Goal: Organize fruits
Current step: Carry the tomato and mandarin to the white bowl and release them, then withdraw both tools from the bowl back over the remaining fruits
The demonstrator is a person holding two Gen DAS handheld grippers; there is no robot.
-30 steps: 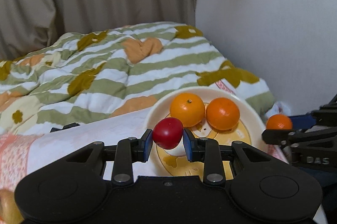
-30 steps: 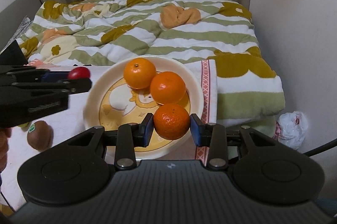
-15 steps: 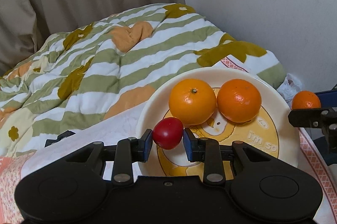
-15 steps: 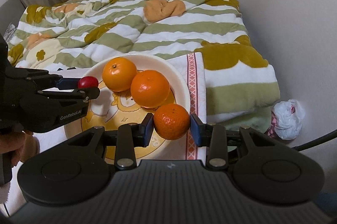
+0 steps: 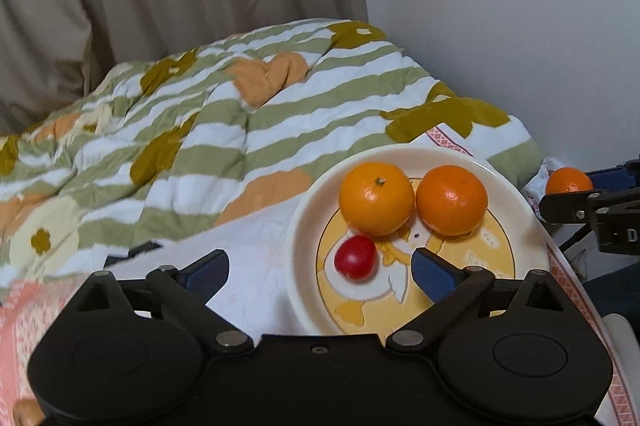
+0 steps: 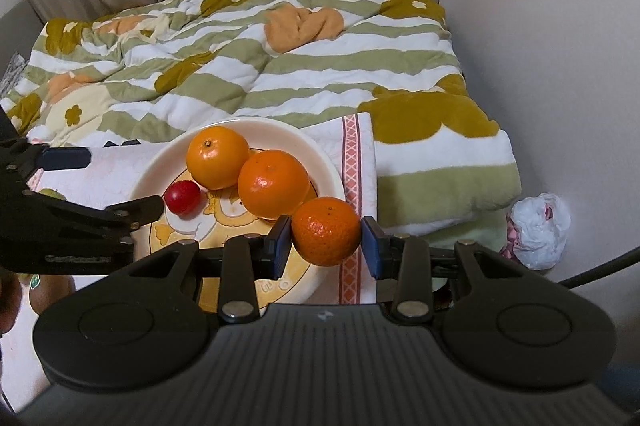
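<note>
Red tomato [image 5: 354,258] lay loose on plate [image 5: 304,226] w/ your L gripper [image 5: 320,268] jaws opening clear of it, R gripper [image 6: 326,242] clamped on mandarin [image 6: 326,230] at plate's edge, so next you needed to set that beside the 2 oranges [image 6: 244,169]

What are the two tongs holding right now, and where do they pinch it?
Right tongs pinch an orange by its sides. Left tongs are opening and hold nothing; the red fruit lies on the plate.
</note>
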